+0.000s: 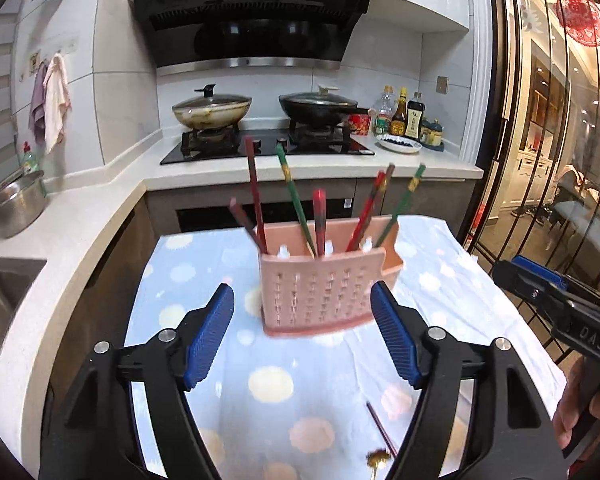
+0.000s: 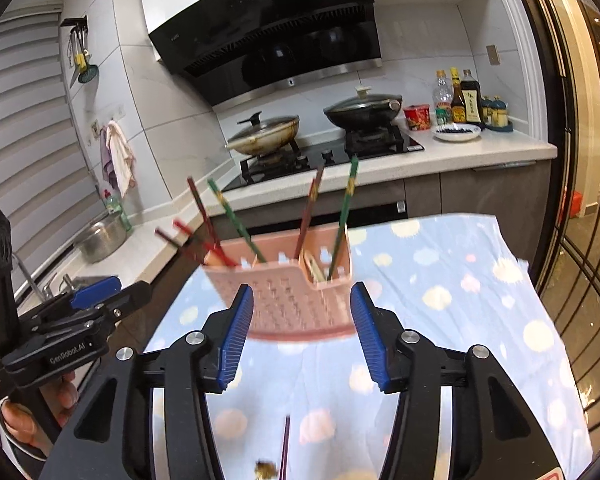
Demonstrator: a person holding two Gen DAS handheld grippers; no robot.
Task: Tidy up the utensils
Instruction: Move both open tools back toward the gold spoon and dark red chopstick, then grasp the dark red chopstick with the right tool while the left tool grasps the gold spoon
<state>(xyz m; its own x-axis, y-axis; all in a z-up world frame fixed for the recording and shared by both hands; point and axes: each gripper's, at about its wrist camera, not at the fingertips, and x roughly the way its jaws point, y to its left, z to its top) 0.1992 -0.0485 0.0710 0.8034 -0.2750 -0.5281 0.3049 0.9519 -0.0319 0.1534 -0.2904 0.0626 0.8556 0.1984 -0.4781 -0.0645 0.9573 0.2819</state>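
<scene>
Both wrist views look forward from near above the table (image 1: 340,360), sharing the chopstick holder (image 1: 324,292) and stove (image 1: 268,146).

Bright, even indoor light fills both views. Motion blur smears the chopsticks (image 1: 300,200) and pink holder (image 1: 320,292) ahead of the tongs. Glare streaks the glass door (image 1: 548,120) to the right. Fisheye distortion bends the edges, with dark corners.

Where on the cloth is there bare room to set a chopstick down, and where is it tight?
Free: the cloth right of the pink holder out to its right edge, and the strip left of the holder toward the counter. Tight: the near edge, where a loose chopstick lies between the open left tool and the open right tool.
</scene>
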